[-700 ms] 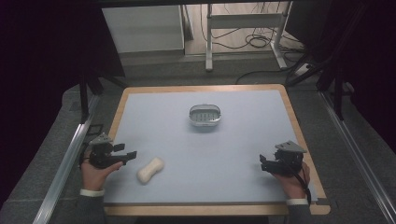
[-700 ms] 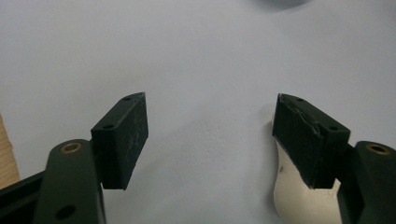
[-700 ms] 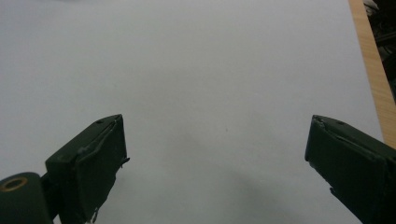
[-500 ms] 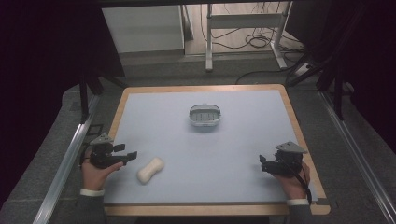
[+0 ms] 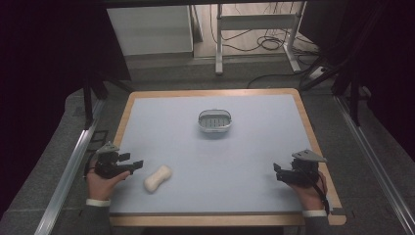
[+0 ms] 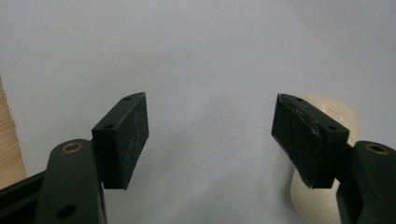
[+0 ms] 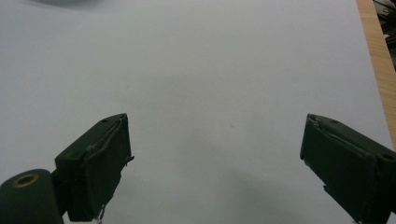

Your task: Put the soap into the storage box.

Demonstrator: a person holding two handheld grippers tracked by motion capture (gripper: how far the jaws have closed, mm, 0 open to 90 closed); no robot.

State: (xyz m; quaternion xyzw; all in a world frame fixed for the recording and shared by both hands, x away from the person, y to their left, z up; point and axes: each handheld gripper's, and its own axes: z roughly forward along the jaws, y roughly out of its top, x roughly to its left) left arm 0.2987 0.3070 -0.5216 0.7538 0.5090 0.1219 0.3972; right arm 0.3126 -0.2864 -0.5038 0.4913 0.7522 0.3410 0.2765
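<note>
A cream, peanut-shaped soap bar (image 5: 158, 178) lies on the pale blue table top near the front left. In the left gripper view the soap bar (image 6: 336, 116) peeks out behind the right jaw. My left gripper (image 5: 134, 165) sits just left of it, open, with bare table between its jaws (image 6: 210, 135). A small grey oval dish (image 5: 215, 121) with a slotted floor stands at the table's middle back. My right gripper (image 5: 277, 173) rests near the front right edge, open, over bare table (image 7: 215, 154).
The table (image 5: 254, 147) has a wooden rim (image 5: 313, 132). Metal rails run along the floor on both sides. A white cabinet (image 5: 149, 29), a stand's legs and cables lie beyond the far edge.
Both hands have drifted slightly toward the front edge of the table. The soap bar and dish have not moved.
</note>
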